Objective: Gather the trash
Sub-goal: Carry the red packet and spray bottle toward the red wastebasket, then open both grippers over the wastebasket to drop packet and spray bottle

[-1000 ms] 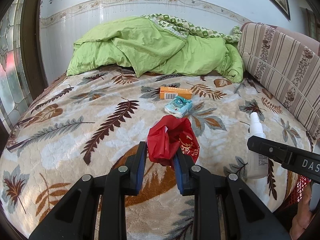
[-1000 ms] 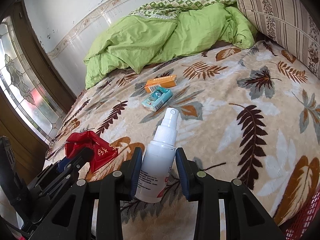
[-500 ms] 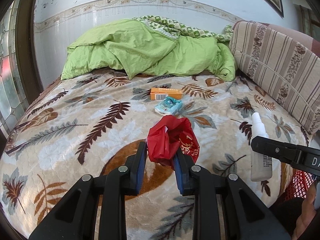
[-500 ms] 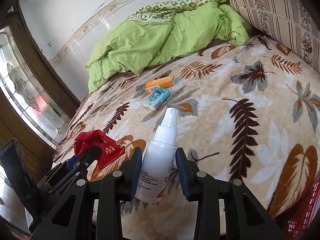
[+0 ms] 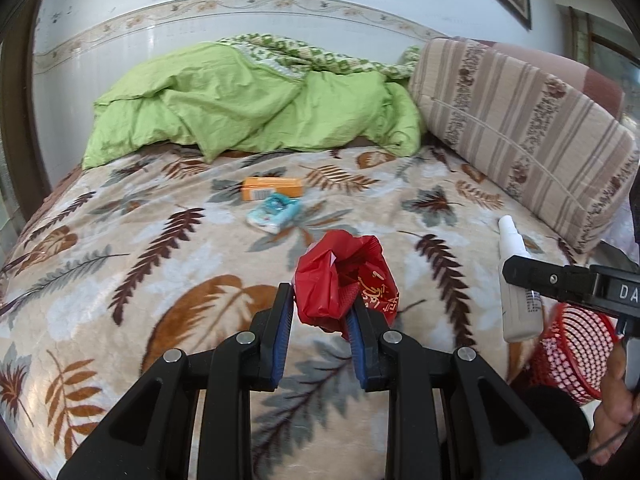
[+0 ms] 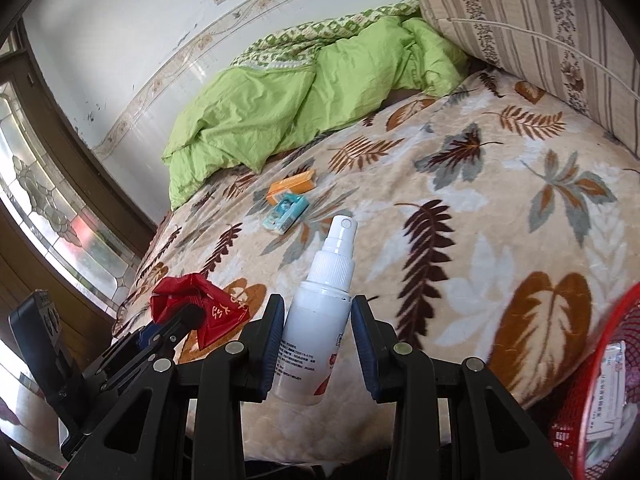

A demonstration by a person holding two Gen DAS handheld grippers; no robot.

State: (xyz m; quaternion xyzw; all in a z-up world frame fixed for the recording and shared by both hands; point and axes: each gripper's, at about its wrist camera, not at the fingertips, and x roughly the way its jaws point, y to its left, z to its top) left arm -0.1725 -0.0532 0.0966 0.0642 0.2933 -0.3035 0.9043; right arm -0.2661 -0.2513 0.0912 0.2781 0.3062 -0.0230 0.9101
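Observation:
My left gripper (image 5: 320, 312) is shut on a crumpled red plastic bag (image 5: 344, 276) and holds it above the leaf-patterned blanket (image 5: 160, 264). My right gripper (image 6: 318, 320) is shut on a white spray bottle (image 6: 320, 320), held upright near the bed's front edge. The bottle also shows in the left wrist view (image 5: 518, 280), and the red bag shows in the right wrist view (image 6: 200, 308). A red mesh bin (image 6: 592, 396) stands beside the bed at the lower right, with paper trash inside. It also shows in the left wrist view (image 5: 576, 348).
An orange box (image 5: 272, 188) and a teal packet (image 5: 274, 212) lie mid-bed. A green duvet (image 5: 248, 100) is bunched at the far end. A striped cushion (image 5: 520, 132) lines the right side. A stained-glass window (image 6: 48, 208) is at the left.
Both grippers have pulled back from the bed and risen, each keeping its item. The red bin has come into view at the lower right.

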